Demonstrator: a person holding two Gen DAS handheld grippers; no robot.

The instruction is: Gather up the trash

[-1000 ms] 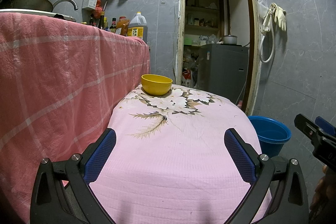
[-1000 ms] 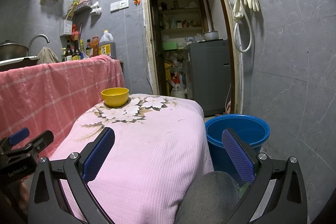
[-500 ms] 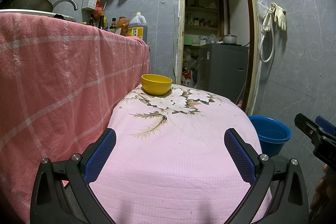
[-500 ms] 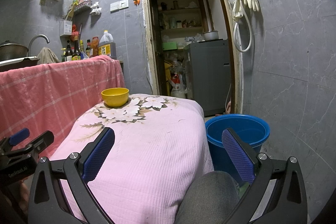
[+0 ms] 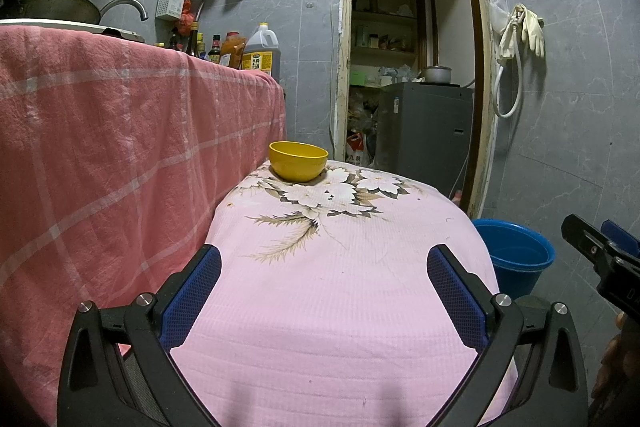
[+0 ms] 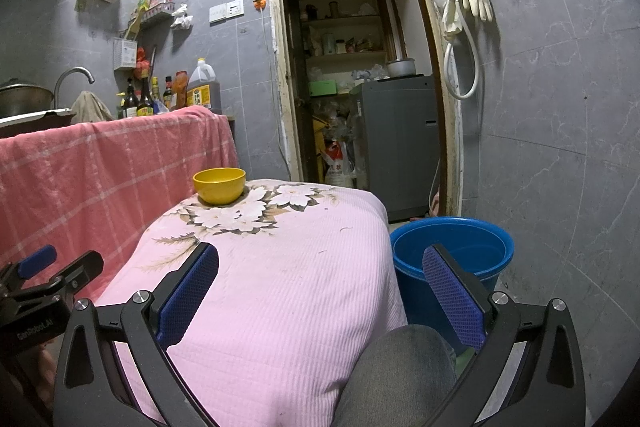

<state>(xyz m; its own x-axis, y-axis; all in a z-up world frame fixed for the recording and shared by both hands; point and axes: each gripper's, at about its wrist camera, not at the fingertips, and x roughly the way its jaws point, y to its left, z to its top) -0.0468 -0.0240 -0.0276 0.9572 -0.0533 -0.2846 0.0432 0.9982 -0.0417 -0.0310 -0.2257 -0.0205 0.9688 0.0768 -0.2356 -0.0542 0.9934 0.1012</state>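
A yellow bowl (image 5: 298, 161) stands at the far end of a table under a pink flowered cloth (image 5: 340, 267); it also shows in the right wrist view (image 6: 219, 185). A blue bucket (image 6: 452, 259) stands on the floor right of the table, also in the left wrist view (image 5: 516, 253). My left gripper (image 5: 324, 291) is open and empty over the near end of the table. My right gripper (image 6: 320, 291) is open and empty at the table's near right edge, level with the bucket. I see no loose trash on the cloth.
A counter draped in a pink checked cloth (image 5: 120, 155) rises on the left, with bottles (image 5: 260, 53) and a sink tap on it. A doorway behind shows a grey appliance (image 6: 396, 143). A grey-clad knee (image 6: 396, 375) is below the right gripper.
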